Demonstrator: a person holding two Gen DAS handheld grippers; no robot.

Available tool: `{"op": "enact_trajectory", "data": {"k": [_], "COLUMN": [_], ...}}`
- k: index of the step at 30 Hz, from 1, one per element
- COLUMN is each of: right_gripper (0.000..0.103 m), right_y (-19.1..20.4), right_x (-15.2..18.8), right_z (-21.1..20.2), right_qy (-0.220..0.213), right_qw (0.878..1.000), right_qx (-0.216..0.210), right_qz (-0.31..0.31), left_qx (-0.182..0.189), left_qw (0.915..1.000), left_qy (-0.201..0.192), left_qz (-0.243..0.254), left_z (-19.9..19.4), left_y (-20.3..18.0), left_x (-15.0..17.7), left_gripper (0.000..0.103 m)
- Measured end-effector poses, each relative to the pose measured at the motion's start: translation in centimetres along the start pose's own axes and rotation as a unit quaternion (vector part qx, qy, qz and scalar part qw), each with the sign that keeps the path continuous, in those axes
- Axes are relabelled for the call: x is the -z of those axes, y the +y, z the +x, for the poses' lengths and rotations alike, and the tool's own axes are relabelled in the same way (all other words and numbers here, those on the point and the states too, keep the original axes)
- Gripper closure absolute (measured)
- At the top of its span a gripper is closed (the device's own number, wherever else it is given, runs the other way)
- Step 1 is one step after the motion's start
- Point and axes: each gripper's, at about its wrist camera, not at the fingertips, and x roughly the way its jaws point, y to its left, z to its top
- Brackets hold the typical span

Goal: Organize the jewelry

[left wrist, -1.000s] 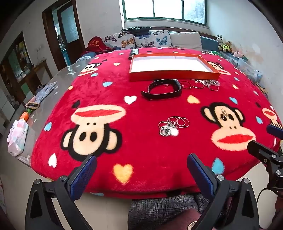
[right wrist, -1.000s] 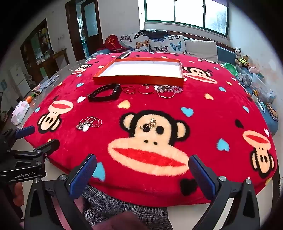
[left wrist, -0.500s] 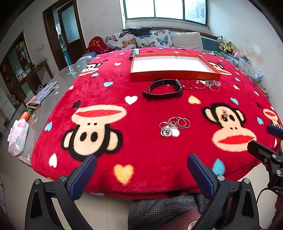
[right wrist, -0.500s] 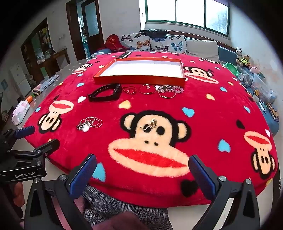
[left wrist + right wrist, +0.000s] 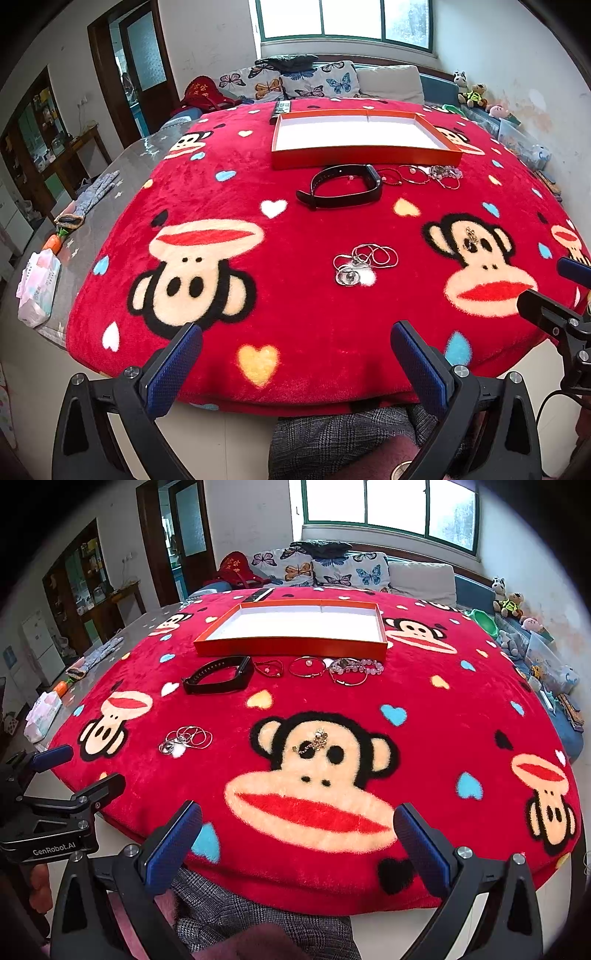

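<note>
An orange tray (image 5: 365,157) (image 5: 291,645) with a white inside lies at the far side of the red monkey blanket. In front of it lie a black wristband (image 5: 341,187) (image 5: 218,675), a red bead bracelet (image 5: 269,667), thin bangles (image 5: 308,667) and a pale bead bracelet (image 5: 356,667). A silver chain with a pendant (image 5: 364,263) (image 5: 186,739) lies mid-blanket. A gold brooch (image 5: 471,236) (image 5: 314,743) rests on a monkey face. My left gripper (image 5: 295,352) and right gripper (image 5: 297,830) both stand open at the near edge, holding nothing.
The blanket (image 5: 229,192) covers a table; its bare grey strip on the left holds a glove (image 5: 94,195) and a tissue pack (image 5: 38,284). A remote (image 5: 282,108) lies behind the tray. A sofa with cushions (image 5: 332,570) stands beyond. A person's lap (image 5: 258,915) is below.
Both views have crept very slightly; the jewellery and tray lie where they were. Both grippers stay open.
</note>
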Motion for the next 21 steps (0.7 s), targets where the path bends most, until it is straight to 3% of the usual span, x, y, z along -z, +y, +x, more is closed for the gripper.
{"op": "enact_trajectory", "data": {"k": [21], "right_gripper": [0.000], "right_y": [-0.11], "right_x": [0.01], "right_z": [0.51], "right_qy": [0.004], "right_qw": [1.000], "right_qx": [-0.002], "right_qz": [0.003], "left_qx": [-0.001], "left_qw": [1.0000], "left_qy": [0.008], "left_qz": [0.000], "left_z": [0.48], "left_y": [0.01], "left_x": [-0.23], "left_gripper": [0.000]}}
